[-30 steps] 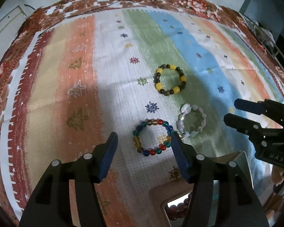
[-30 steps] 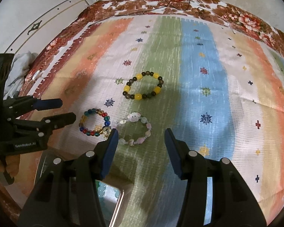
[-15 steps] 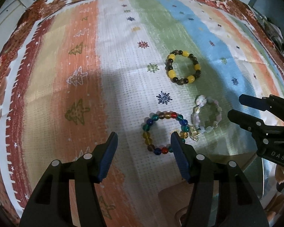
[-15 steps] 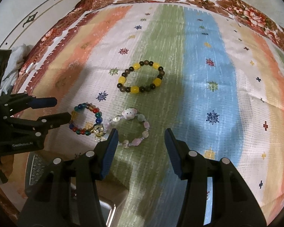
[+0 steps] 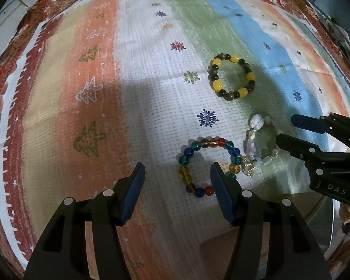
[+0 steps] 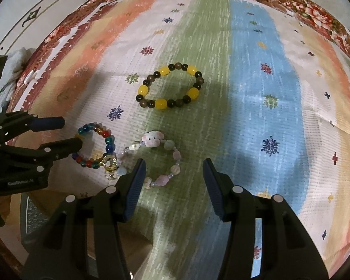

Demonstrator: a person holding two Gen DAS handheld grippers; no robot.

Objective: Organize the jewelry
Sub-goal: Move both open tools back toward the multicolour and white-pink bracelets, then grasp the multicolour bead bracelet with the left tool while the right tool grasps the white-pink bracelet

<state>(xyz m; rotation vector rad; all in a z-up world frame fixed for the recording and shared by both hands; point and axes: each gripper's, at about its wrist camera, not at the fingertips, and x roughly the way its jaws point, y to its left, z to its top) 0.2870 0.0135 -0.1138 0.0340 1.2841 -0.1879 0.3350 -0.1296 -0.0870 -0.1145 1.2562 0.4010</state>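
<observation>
Both grippers spread wide over three bracelets, holding nothing.

The left gripper point(image 5: 176, 171) has its fingers wide apart, the right one overlapping the multicolored bead bracelet point(image 5: 207, 165). The right gripper point(image 6: 172, 168) is equally wide, the pale pink charm bracelet point(image 6: 156, 161) lying flat just ahead between its fingers. The yellow-and-dark bead bracelet point(image 6: 170, 85) lies farther ahead on the striped cloth point(image 6: 256, 93) covering the worktop.

Striped tablecloth point(image 6: 252, 98) with snowflake and tree prints, floral red border, crumpled white cloth point(image 6: 14, 60) at left edge
</observation>
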